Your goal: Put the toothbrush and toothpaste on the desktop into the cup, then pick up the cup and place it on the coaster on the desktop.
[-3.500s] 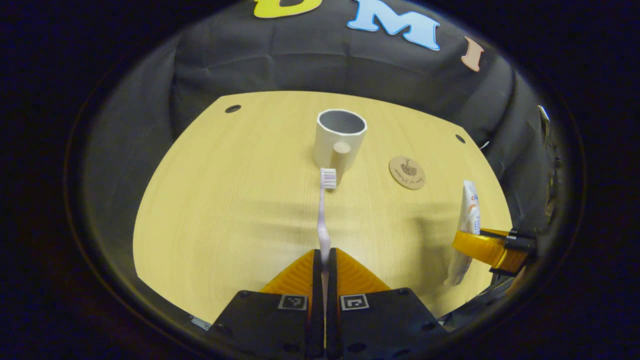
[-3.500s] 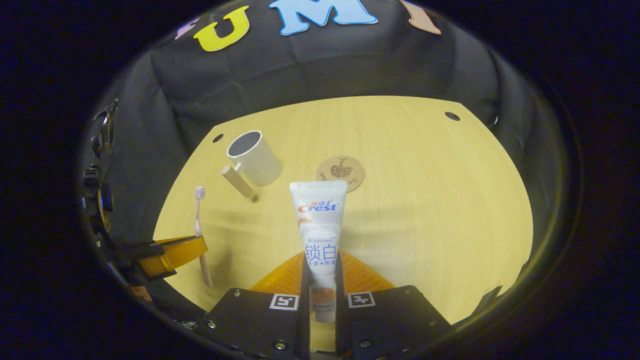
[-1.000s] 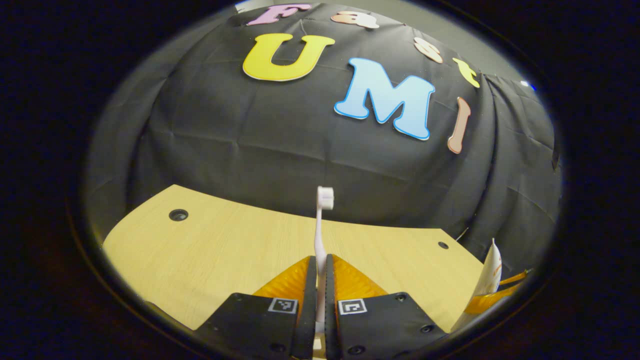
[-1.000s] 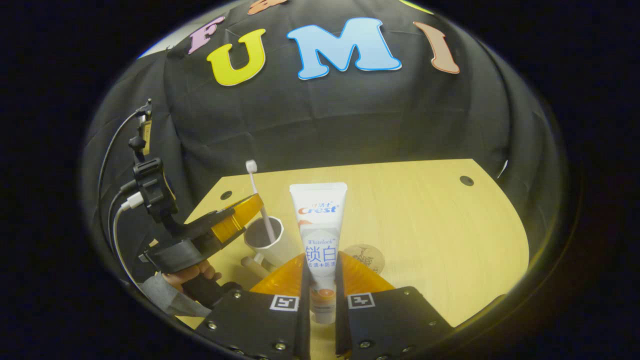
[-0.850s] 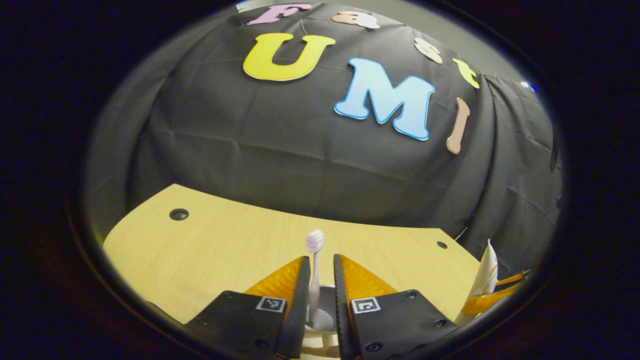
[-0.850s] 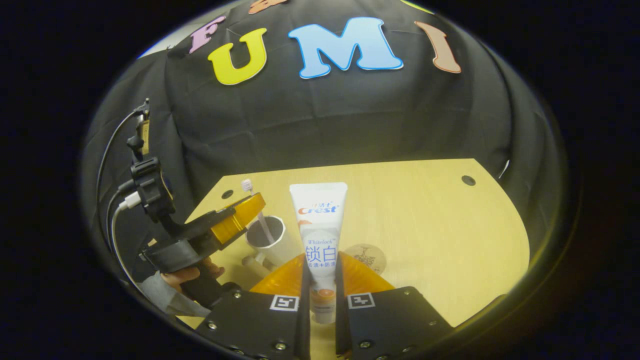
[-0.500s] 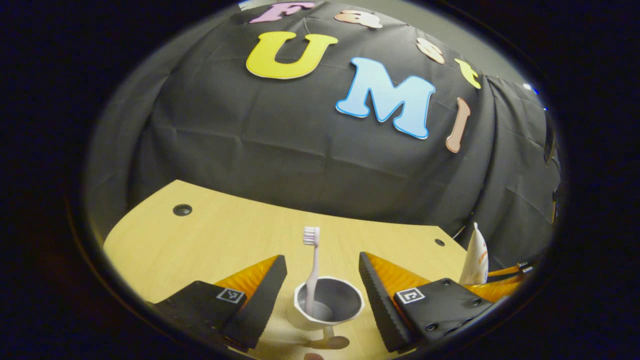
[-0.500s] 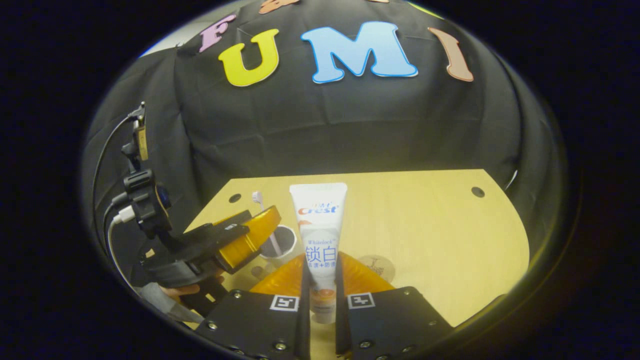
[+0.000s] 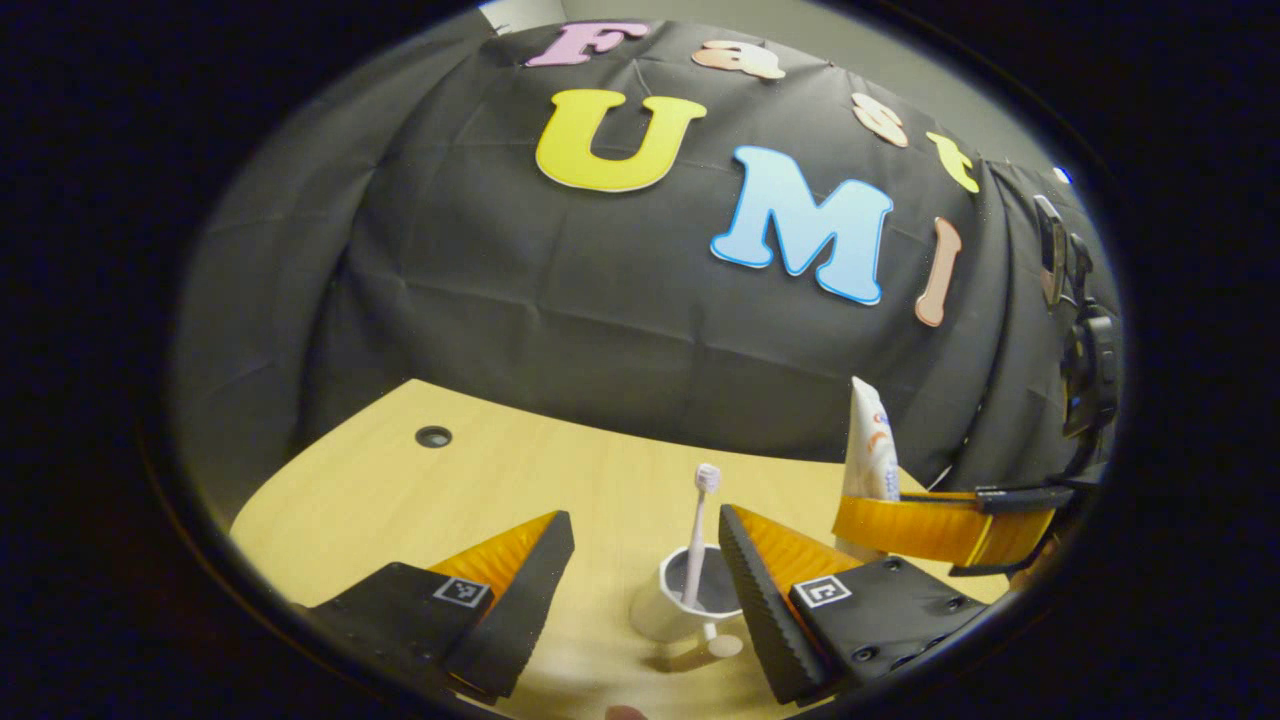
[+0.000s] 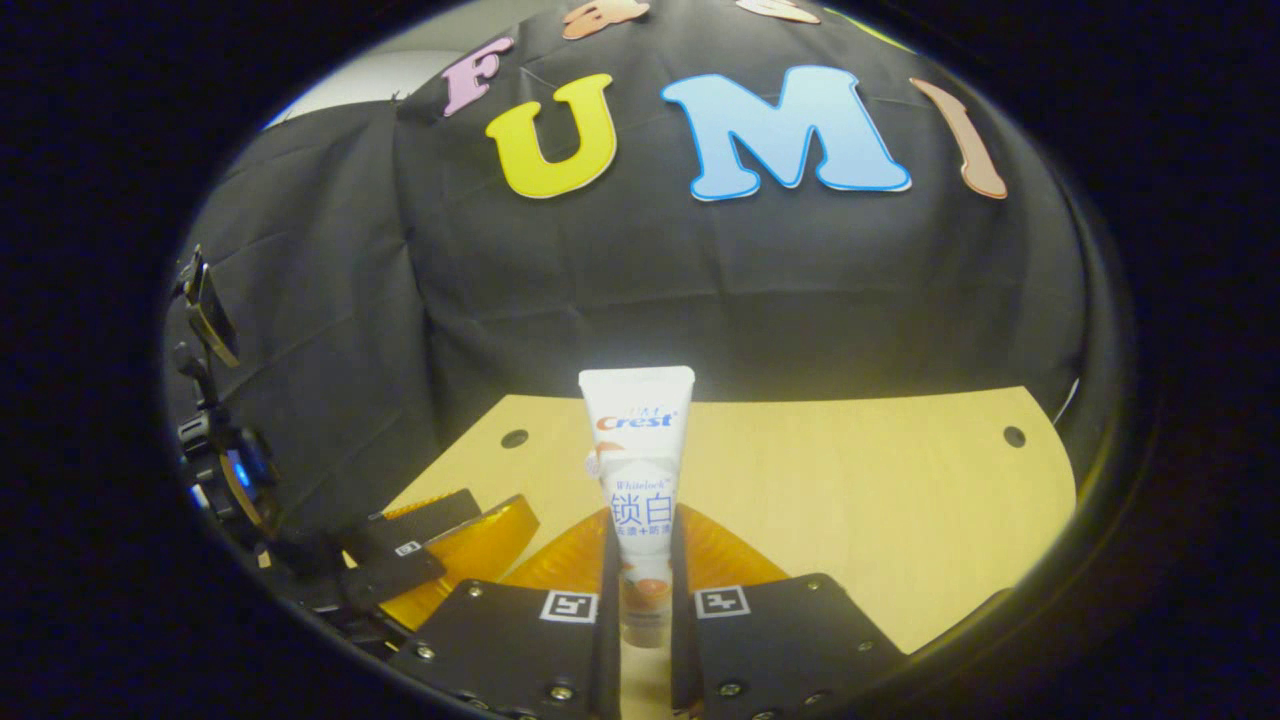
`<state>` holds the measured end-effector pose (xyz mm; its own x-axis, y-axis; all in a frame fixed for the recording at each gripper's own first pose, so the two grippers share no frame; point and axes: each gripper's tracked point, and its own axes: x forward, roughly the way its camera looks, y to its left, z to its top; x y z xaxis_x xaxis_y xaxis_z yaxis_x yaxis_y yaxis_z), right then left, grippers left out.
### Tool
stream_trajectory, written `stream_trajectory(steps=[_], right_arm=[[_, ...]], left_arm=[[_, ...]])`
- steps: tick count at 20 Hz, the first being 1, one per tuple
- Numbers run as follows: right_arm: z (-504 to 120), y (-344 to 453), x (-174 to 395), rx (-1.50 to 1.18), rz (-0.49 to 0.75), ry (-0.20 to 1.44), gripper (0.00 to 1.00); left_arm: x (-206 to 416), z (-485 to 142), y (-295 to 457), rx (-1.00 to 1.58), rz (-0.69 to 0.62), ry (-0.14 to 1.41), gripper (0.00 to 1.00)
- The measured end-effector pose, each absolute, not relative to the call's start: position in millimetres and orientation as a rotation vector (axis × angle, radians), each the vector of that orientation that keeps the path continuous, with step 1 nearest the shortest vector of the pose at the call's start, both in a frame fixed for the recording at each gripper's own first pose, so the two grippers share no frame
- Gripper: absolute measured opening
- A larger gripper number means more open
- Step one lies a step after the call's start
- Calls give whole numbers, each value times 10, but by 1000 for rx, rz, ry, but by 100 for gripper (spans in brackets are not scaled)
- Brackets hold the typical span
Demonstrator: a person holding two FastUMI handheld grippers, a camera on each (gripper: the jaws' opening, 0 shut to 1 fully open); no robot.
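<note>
Left gripper (image 9: 645,580) agape above round cup (image 9: 672,610); right gripper (image 10: 640,600) clamping flat toothpaste (image 10: 637,470) tube.

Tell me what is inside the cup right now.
The toothbrush stands in the cup, bristles up, leaning on the rim. Its lower end is hidden by the cup wall. The toothpaste is not in it: the right gripper holds it.

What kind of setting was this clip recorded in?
Most likely a staged recording booth rather than a real bathroom: a black cloth wall backs a pale wooden desktop holding only a white cup with a toothbrush inside, while a hand-held gripper grips a white toothpaste tube.
</note>
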<state>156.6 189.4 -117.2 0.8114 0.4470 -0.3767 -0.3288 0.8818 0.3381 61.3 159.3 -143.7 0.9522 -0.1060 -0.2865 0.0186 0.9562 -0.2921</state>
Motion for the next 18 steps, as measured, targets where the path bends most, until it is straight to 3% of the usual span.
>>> stream_trajectory(steps=[8,17,18], right_arm=[[-1092,2293,1928,228,465,332,19],[-1438,2525,1994,91,448,366,24],[-1459,2528,2001,79,444,375,19]], left_arm=[[264,-1500,2045,-315,26,327,94],[105,-1572,2357,-318,62,341,94],[108,-1578,2361,-320,61,343,94]])
